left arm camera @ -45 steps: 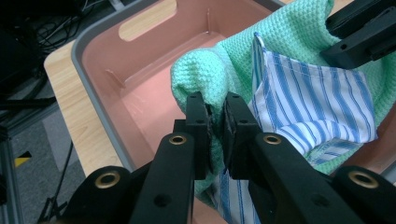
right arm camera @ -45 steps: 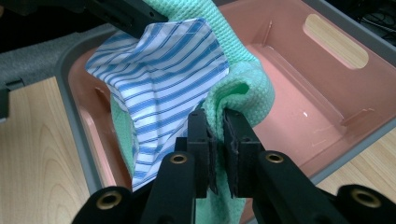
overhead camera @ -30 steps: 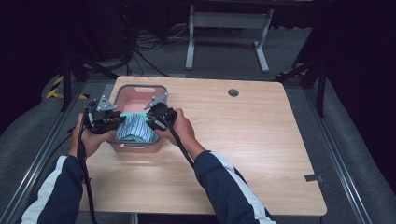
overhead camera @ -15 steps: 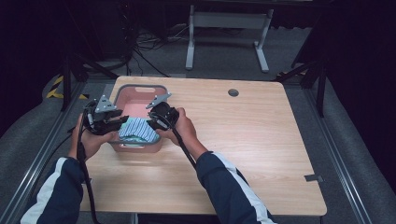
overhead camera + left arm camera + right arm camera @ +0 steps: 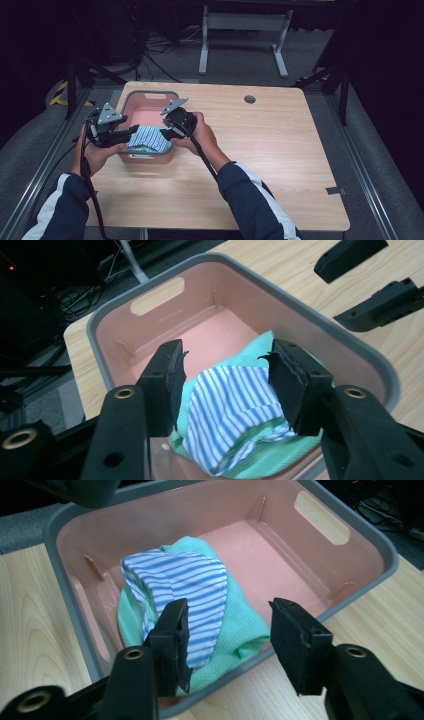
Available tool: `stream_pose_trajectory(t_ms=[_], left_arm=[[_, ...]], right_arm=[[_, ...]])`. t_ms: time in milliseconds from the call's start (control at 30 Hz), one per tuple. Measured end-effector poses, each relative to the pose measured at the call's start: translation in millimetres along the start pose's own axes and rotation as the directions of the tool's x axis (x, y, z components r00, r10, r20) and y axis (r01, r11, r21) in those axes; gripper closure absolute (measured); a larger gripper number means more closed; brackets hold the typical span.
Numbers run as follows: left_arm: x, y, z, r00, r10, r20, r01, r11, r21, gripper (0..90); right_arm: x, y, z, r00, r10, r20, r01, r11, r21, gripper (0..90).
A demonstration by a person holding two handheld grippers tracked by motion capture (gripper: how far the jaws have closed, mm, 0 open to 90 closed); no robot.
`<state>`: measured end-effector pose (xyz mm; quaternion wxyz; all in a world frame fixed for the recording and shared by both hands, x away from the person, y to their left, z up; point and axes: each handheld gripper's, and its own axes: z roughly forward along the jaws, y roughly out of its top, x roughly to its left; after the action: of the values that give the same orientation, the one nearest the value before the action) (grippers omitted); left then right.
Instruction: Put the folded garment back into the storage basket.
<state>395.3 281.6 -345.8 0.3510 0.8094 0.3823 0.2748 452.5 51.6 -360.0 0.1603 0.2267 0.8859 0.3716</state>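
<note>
Two cloths lie together inside the pink bin (image 5: 150, 97), which stands near the left edge of the wooden table (image 5: 280, 165): a blue striped cloth (image 5: 227, 410) rests folded on top of a green cloth (image 5: 237, 622), and both sit at the end of the bin nearest to the person, while the far end with the handle slot shows bare pink floor. The left gripper (image 5: 131, 134) hangs just over the near left wall of the bin, and its jaws have just been opening; in the left gripper view they stand apart on both sides of the striped cloth, and the pads do not press it, so I judge that the cloth is let go and now rests by its own weight. The right gripper (image 5: 166, 131) is at the near right wall of the bin, and its jaws also have just been opening; in the right gripper view they are wide apart with nothing between them, one jaw in front of the cloth and the other over the grey rim. Both grippers come to the bin from opposite sides, probably because a soft folded piece keeps its shape better when it is carried by two ends. The bundle stays low behind the walls, so the bin keeps it from spreading
</note>
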Motion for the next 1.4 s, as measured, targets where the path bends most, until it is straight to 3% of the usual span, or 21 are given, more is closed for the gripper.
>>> stream_pose_trajectory(t_ms=[500, 733, 800, 900, 1000, 1233, 1400], left_arm=[[-26.4, 2.3, -4.6, 0.9996, 0.026, 0.014, -0.026, 0.9991, -0.033, 37.7], [-39.7, 2.2, -2.1, 0.9989, 0.024, 0.039, -0.022, 0.9985, -0.049, 28.9], [-44.7, 1.8, -1.0, 0.9987, 0.012, 0.050, -0.009, 0.9981, -0.060, 25.7], [-51.8, 2.4, 0.1, 0.9973, 0.030, 0.067, -0.026, 0.9975, -0.065, 24.6], [-65.5, 4.1, 1.2, 0.9927, 0.069, 0.098, -0.063, 0.9957, -0.069, 22.4], [-89.8, 8.4, 7.6, 0.9850, 0.134, 0.108, -0.130, 0.9904, -0.048, 22.9], [-111.3, 9.1, 13.8, 0.9728, 0.196, 0.123, -0.193, 0.9805, -0.037, 21.5]], right_arm=[[-15.0, -25.2, -32.4, 0.9976, -0.027, 0.063, 0.026, 0.999, 0.020, 38.0], [-22.8, -40.4, -50.6, 0.9952, -0.028, 0.094, 0.026, 0.999, 0.026, 34.5], [-25.2, -49.5, -59.7, 0.9915, -0.029, 0.127, 0.024, 0.999, 0.037, 32.2], [-27.2, -56.2, -64.6, 0.9923, -0.027, 0.121, 0.022, 0.999, 0.041, 31.0], [-30.1, -68.2, -74.9, 0.9884, -0.038, 0.147, 0.029, 0.998, 0.062, 28.3], [-35.5, -88.4, -91.5, 0.9868, -0.039, 0.157, 0.030, 0.998, 0.062, 27.3], [-39.4, -105.8, -106.0, 0.9838, -0.037, 0.175, 0.025, 0.997, 0.067, 27.8]])
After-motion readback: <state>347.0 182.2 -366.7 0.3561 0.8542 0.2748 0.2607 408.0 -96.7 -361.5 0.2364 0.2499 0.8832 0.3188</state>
